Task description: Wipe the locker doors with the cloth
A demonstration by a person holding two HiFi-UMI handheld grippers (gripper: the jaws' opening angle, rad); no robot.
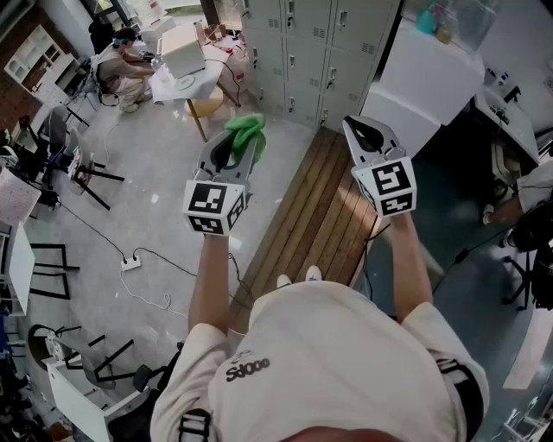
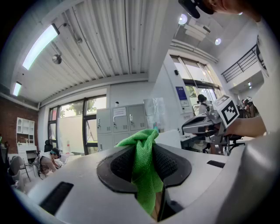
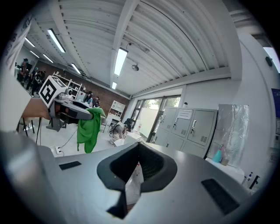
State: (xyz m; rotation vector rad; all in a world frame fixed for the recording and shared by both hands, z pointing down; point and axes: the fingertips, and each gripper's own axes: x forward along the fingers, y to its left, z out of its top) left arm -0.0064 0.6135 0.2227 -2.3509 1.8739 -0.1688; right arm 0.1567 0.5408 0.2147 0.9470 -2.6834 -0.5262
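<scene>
Grey metal lockers are standing in a bank along the far wall of a workshop with a pale concrete floor, well ahead of both grippers and touching neither.

A bright green microfibre cloth is sitting pinched between the jaws of the left gripper, which are closing on it. One bunched end is sticking out past the tips, and the rest is hanging down below the jaws, as the right gripper view is showing. In the left gripper view the cloth is filling the gap between the black ribbed pads, with the locker doors lying straight beyond it.

Level with the left gripper and off to its right, the right gripper is pointing the same way. Its jaws are meeting at the tips and are carrying nothing.

Below and between the two grippers, a strip of brown wooden planks is running towards the lockers. Ahead of the right gripper, a white cabinet is standing beside the lockers with a teal bottle on top. Far to the left of the left gripper, a person is sitting at a white table.
</scene>
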